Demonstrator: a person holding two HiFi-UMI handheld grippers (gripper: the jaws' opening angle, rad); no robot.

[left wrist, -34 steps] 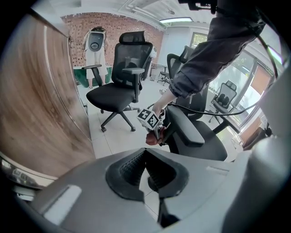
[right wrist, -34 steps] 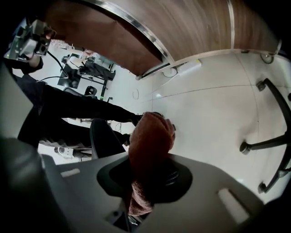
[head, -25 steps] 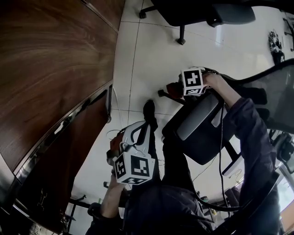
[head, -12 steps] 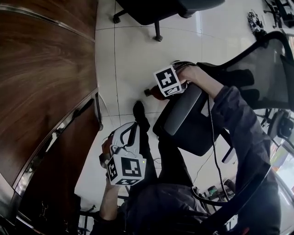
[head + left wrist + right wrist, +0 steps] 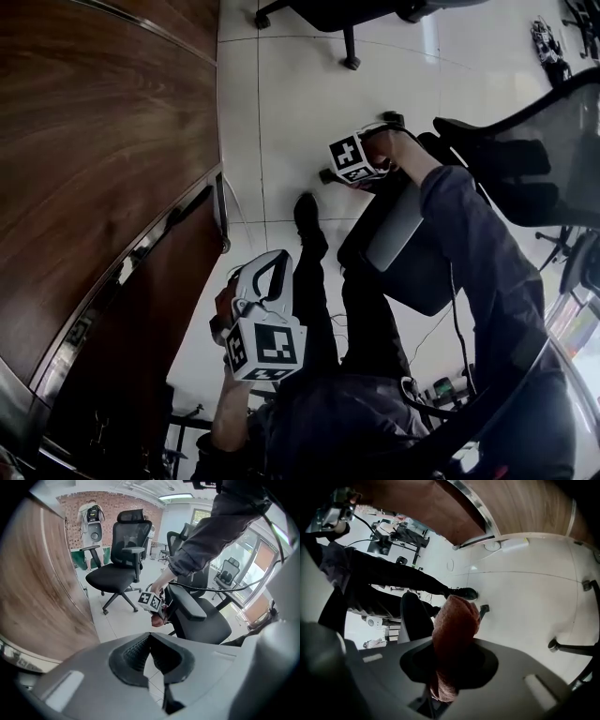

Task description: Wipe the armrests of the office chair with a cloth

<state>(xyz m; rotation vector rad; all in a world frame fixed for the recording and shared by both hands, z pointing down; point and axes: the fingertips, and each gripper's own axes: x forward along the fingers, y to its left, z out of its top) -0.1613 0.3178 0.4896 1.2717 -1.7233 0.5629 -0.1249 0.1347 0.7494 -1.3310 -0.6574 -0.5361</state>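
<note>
Cloth [image 5: 457,620] | pinched in right hand-held gripper [image 5: 447,670] | arm [image 5: 469,230] stretched along armrest [image 5: 397,231]

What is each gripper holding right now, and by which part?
The right gripper clamps the bunched reddish-brown knitted cloth near one end, the rest jutting past its jaws. The left gripper is shut, empty.

- We held our left gripper [image 5: 149,639] low by our body, its jaws pressed together and empty.
- Our right arm [image 5: 478,253] reached forward, its right gripper [image 5: 451,660] clamped on the cloth [image 5: 455,618].
</note>
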